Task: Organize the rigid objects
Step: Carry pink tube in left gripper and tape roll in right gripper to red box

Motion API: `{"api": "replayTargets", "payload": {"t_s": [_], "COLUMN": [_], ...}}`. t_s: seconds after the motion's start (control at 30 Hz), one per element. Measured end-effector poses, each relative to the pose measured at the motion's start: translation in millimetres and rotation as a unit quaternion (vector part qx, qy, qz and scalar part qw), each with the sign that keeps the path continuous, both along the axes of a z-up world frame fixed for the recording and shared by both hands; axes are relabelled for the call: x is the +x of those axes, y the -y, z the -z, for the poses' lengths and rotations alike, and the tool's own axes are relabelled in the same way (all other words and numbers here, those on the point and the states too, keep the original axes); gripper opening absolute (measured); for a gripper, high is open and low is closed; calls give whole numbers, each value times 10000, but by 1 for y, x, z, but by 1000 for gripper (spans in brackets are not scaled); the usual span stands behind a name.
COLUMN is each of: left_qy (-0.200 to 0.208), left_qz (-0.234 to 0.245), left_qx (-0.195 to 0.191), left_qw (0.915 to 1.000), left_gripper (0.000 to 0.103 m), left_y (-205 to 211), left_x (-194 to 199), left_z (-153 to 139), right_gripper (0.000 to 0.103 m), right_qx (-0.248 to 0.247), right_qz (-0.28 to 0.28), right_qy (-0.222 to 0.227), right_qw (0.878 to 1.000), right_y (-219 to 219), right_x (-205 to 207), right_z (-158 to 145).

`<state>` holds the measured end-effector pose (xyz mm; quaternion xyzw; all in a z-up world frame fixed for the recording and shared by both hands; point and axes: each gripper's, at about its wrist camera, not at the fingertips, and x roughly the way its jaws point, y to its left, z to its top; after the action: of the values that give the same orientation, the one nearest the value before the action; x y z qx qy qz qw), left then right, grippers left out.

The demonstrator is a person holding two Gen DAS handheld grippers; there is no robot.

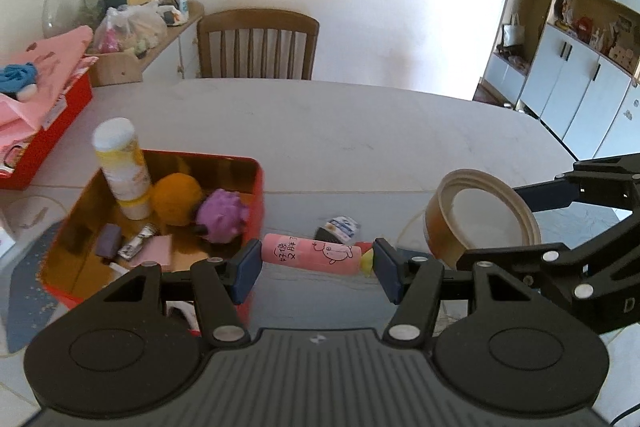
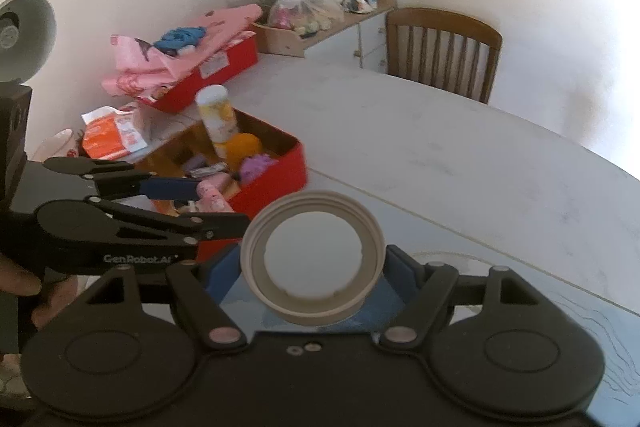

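My left gripper (image 1: 316,265) is shut on a pink tube (image 1: 312,253) with a cartoon print and a yellow-green end, held crosswise by its two ends above the table. It hangs just right of an open red tin box (image 1: 256,195) holding a yellow bottle (image 1: 122,173), an orange ball (image 1: 176,199), a purple spiky toy (image 1: 222,215) and small packets. My right gripper (image 2: 314,267) is shut on a round beige lid (image 2: 314,261), gripped at its sides with the hollow facing the camera. That lid (image 1: 480,215) also shows at the right of the left wrist view.
The pale table (image 1: 360,139) stretches far behind, with a wooden chair (image 1: 258,45) at its far edge. Another red box (image 2: 208,67) piled with pink cloth stands at the back left. A small wrapped packet (image 1: 340,227) lies on the table beyond the tube. A cluttered shelf (image 2: 320,15) runs along the wall.
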<state>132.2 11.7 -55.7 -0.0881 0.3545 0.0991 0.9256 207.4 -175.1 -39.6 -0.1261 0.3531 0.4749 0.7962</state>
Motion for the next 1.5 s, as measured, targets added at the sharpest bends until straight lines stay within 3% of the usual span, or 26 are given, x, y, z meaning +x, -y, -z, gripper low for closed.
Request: {"api": "replayTargets", "payload": {"t_s": [0.73,1.07,1.5], "left_qy": [58,-148,-471], "left_qz": [-389,-189,166], "left_qx": [77,51,224], "left_qw": [9992,9997,9985], "left_gripper": [60,60,60], "left_y": [-119,-159,-169], "left_x": [-40,-17,26], "left_z": [-8,12,39], "right_gripper": [76,76,76], "right_qx": [-183,-591,-1091], "right_qz": [-238,-61,-189], "right_qy": [38,169,167], "right_qw": [9995,9981,9937], "right_y": [-116,-169,-211], "right_x": [-51,-48,-38], "right_z": [3,27,59]}}
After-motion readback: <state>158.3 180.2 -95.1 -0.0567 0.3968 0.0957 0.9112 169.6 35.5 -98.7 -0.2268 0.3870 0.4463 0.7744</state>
